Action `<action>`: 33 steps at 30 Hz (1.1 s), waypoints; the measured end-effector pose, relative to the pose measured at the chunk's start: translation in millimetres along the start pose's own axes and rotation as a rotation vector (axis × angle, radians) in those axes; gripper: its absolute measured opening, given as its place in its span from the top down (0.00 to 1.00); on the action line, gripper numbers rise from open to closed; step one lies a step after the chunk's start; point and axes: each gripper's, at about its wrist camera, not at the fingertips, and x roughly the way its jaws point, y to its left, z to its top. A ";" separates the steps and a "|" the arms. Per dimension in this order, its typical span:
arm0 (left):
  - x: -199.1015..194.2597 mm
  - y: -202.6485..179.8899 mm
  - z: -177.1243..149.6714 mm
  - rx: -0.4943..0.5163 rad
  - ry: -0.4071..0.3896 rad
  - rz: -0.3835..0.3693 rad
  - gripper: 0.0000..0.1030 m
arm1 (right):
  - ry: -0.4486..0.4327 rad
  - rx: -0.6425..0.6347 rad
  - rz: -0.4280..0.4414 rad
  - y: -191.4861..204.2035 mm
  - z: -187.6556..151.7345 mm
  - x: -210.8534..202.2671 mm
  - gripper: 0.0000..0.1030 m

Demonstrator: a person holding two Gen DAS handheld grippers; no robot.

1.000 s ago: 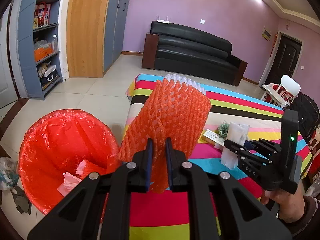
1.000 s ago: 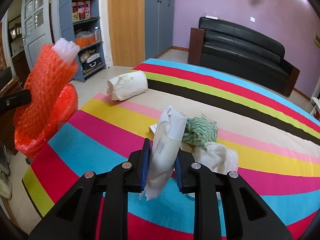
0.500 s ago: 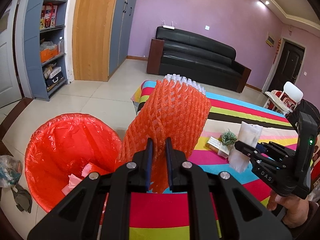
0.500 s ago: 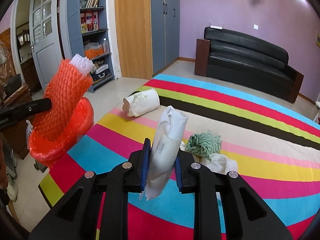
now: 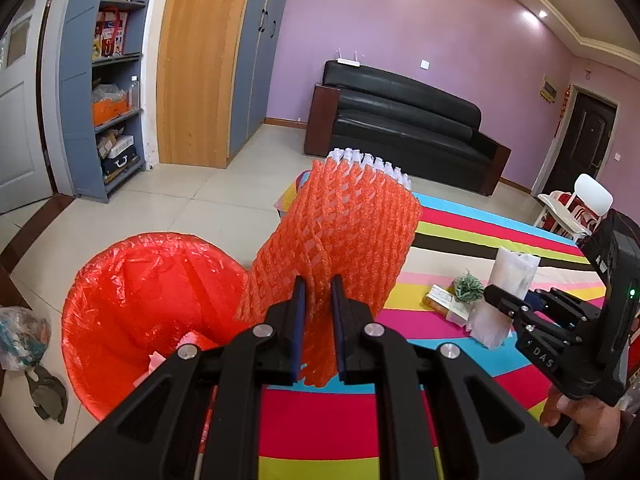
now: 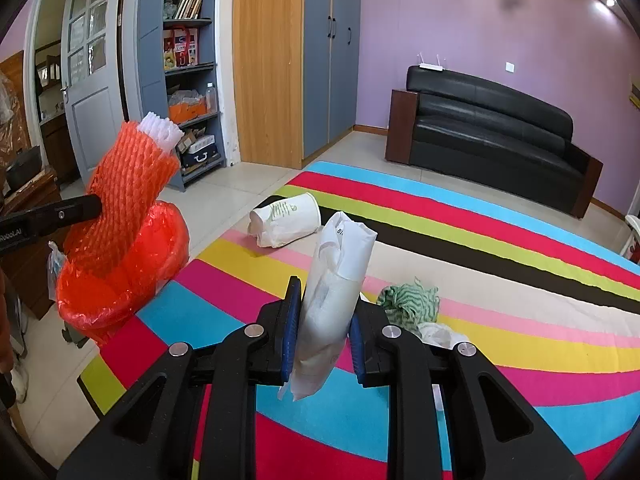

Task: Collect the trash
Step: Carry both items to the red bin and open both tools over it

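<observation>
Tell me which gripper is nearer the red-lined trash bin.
Left. The left gripper holds the orange foam net right beside the bin; the right gripper, clamping a white wrapper, sits farther off over the striped table.

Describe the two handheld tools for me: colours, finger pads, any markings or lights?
Both are matte black plastic with silver screw heads at the linkages. The left tool and the right tool each carry blue pads on two flat fingers. Seen from the left camera, the right tool's side reads "DAS" and a green light glows on its body. A dark sleeve covers that wrist.
</observation>
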 end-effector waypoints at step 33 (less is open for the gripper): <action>-52.8 80.3 14.7 -0.145 -0.081 0.134 0.88 | -0.032 -0.085 0.117 100.8 55.7 18.3 0.78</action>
